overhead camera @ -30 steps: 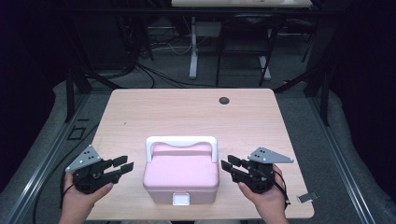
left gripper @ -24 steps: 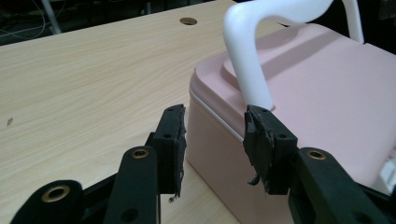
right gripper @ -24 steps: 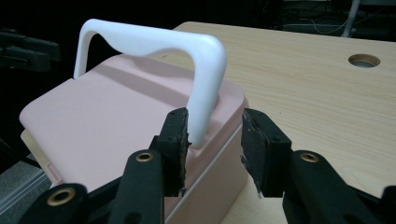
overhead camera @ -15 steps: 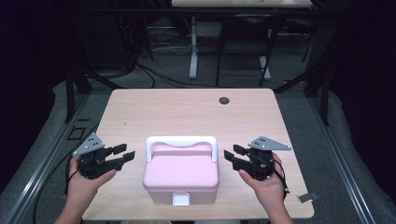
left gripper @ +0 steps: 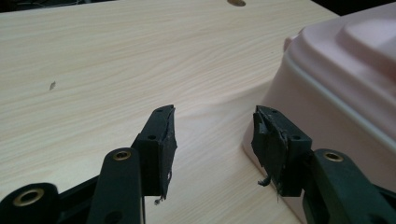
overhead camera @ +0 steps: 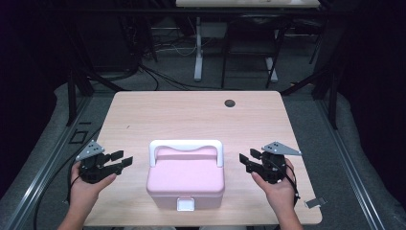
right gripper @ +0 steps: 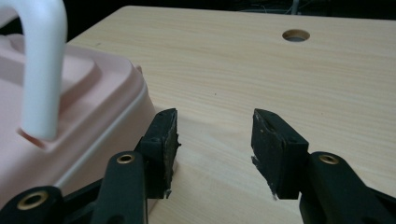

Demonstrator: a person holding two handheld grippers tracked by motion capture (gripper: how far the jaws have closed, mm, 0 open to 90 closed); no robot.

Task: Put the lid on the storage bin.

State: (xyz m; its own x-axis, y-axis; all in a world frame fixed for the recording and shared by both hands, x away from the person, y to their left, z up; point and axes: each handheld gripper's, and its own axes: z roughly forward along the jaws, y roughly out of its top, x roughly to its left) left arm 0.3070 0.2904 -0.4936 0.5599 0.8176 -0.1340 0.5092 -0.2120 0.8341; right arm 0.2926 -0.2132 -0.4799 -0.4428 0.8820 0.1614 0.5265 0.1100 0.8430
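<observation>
While pink box [overhead camera: 186, 178] sits near front table [overhead camera: 191, 112] edge, left tongs [overhead camera: 121, 159] and right tongs [overhead camera: 248, 160] gape beside it.

A rectangular table with a light wood-grain top [overhead camera: 191, 120] stood on a grey floor. A small round hole [overhead camera: 230, 103] sat near its far edge, right of centre. A pale pink plastic box with a white hoop handle [overhead camera: 186, 172] rested on the top near the front edge, about midway across. A tiny dark fleck [left gripper: 52, 85] marked the wood left of the box.
</observation>
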